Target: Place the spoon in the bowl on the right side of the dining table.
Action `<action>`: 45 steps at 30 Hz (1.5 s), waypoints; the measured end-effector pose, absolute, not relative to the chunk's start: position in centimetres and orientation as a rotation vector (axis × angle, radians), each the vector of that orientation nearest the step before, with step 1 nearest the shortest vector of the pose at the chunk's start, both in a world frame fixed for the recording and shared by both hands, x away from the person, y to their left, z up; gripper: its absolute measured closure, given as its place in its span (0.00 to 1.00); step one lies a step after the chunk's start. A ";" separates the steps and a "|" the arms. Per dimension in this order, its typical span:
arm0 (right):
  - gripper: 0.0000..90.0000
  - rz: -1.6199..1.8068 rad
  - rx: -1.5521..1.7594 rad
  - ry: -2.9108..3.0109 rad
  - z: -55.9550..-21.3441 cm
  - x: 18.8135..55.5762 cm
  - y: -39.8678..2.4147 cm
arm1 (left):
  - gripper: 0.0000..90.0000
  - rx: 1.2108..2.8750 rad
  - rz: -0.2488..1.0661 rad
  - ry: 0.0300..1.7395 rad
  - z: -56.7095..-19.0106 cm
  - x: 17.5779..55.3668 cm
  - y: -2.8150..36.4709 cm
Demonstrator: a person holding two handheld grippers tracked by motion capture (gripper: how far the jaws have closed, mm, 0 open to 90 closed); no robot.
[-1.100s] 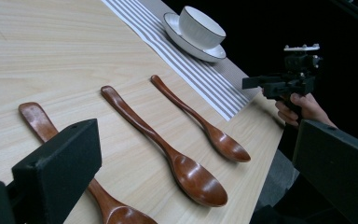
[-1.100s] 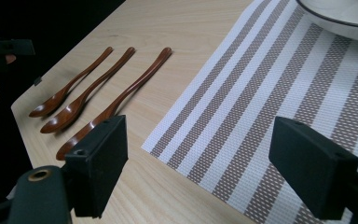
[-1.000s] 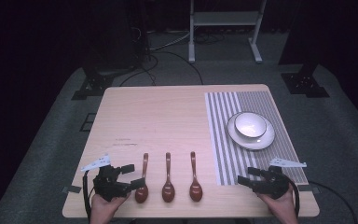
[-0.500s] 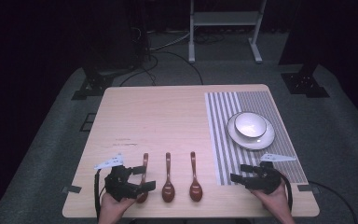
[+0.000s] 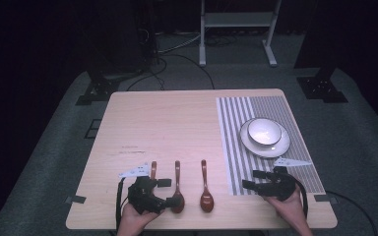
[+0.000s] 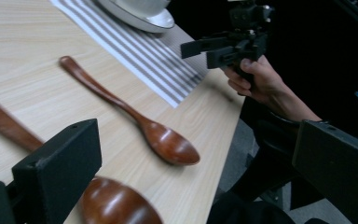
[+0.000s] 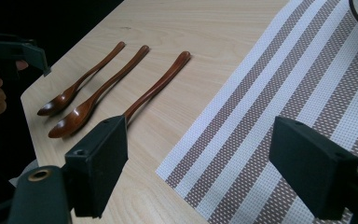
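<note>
Your left gripper [image 5: 165,192] hangs wide open, holding nothing, over the 3 spoons [image 5: 177,189] at the table's [image 5: 177,123] near edge; your right gripper [image 5: 255,180], equally open, hovers empty over the placemat's [image 5: 236,147] near corner.

A dark recording studio — black surrounds, floor cables [image 5: 177,46], stand feet [image 5: 96,91] around one lit table [image 5: 177,123].

Left gripper [image 5: 168,191] advanced over left spoon [image 5: 152,169] (fingers apart).
</note>
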State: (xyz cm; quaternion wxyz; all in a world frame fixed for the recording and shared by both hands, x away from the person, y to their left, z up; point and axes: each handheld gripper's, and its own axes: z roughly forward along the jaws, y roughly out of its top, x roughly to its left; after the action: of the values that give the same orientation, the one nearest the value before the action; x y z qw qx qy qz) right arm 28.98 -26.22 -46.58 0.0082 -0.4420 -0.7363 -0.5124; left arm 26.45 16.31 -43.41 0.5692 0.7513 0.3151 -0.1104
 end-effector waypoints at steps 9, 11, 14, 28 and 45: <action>0.20 -1.607 -1.382 -2.299 -46.3 29.1 -26.4 | 0.00 1.792 -0.315 0.696 -43.6 26.5 13.6; 0.20 -1.606 -1.382 -2.299 -46.3 29.1 -26.4 | 0.00 1.801 -0.329 0.688 -43.7 26.5 13.0; 0.20 -1.605 -1.381 -2.300 -46.3 29.1 -26.4 | 0.00 1.816 -0.351 0.673 -44.0 26.4 12.0; 0.21 -1.594 -1.360 -2.317 -45.9 29.5 -25.9 | 0.00 1.868 -0.443 0.640 -45.2 26.0 9.1; 0.21 -1.578 -1.339 -2.338 -45.7 30.0 -25.2 | 0.00 1.926 -0.510 0.627 -46.3 25.4 7.4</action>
State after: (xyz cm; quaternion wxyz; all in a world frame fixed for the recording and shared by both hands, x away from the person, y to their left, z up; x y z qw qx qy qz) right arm 30.01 -25.23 -45.67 0.0093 -0.4289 -0.7487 -0.5054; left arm 25.37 7.36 -46.35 0.5026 0.7973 0.2594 -0.2109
